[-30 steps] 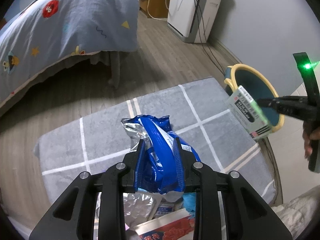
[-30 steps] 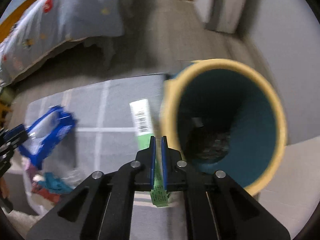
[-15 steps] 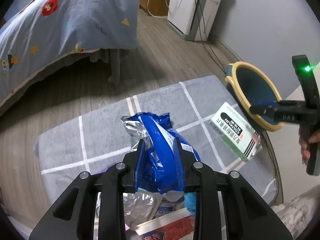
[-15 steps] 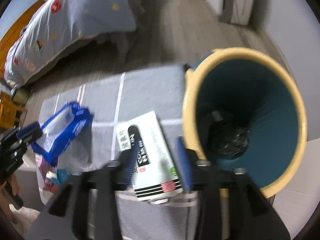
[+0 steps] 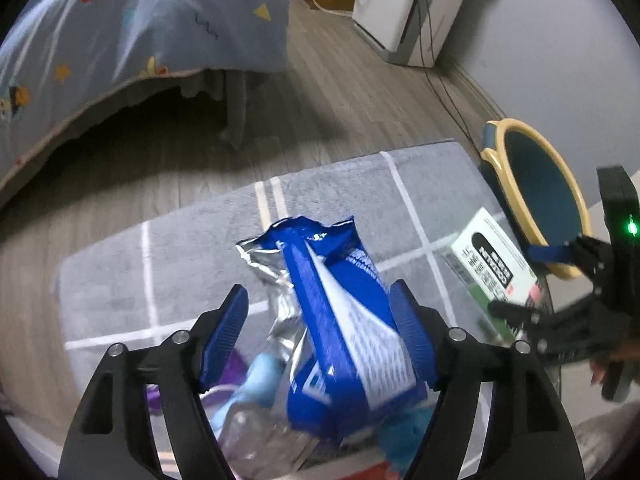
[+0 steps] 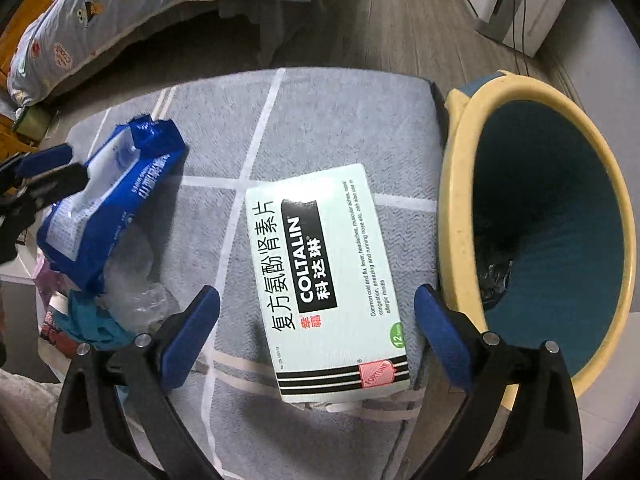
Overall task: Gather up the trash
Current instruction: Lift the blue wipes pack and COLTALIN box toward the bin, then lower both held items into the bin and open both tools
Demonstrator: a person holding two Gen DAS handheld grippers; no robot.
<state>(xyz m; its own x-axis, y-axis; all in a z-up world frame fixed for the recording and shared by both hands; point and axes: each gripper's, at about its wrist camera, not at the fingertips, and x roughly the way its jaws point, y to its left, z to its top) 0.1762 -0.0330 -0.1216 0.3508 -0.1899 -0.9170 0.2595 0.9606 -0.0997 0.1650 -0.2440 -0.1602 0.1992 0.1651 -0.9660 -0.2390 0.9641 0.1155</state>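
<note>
A blue foil snack bag [image 5: 340,320] stands between the wide-open fingers of my left gripper [image 5: 320,320]; it also shows at the left of the right wrist view [image 6: 108,200]. A white and green medicine box [image 6: 324,280] lies flat on the grey mat [image 6: 340,128], between the open fingers of my right gripper [image 6: 316,312], untouched. It also shows in the left wrist view [image 5: 492,264]. The yellow-rimmed teal bin [image 6: 560,220] stands just right of the mat with dark trash at its bottom.
More wrappers and a clear plastic piece [image 6: 132,288] lie in a pile at the mat's near left. A bed with a patterned blue cover [image 5: 120,32] stands beyond the mat. A white appliance with cables [image 5: 408,8] stands by the far wall.
My right gripper opened and the medicine box dropped from beside the bin onto the mat. My left gripper opened, releasing its grip on the blue bag.
</note>
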